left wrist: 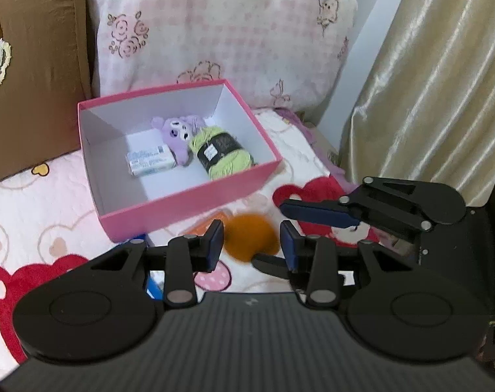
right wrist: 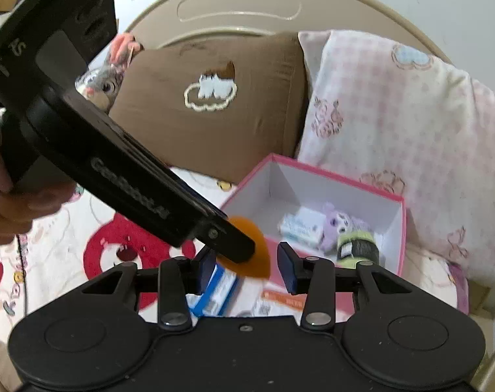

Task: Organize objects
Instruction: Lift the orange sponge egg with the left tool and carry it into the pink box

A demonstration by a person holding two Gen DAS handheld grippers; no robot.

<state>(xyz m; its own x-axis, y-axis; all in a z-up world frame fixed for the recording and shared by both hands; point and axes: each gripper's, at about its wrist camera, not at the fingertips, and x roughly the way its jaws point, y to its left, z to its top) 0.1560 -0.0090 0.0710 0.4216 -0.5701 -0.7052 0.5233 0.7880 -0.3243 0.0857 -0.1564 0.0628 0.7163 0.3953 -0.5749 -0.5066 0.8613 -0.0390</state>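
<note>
The orange object (left wrist: 247, 243), blurred and hard to name, hangs above the bedspread (left wrist: 35, 202), just short of the pink box (left wrist: 188, 196). The left gripper (left wrist: 251, 233) stands narrow, its pads apparently pinching it. The right gripper (right wrist: 246, 258) is also narrow around it, but I cannot tell whether it touches. Carry it over the near wall and lower it into the bare corner, clear of the green yarn (left wrist: 221, 152) and purple plush (left wrist: 177, 134), before releasing.
</note>
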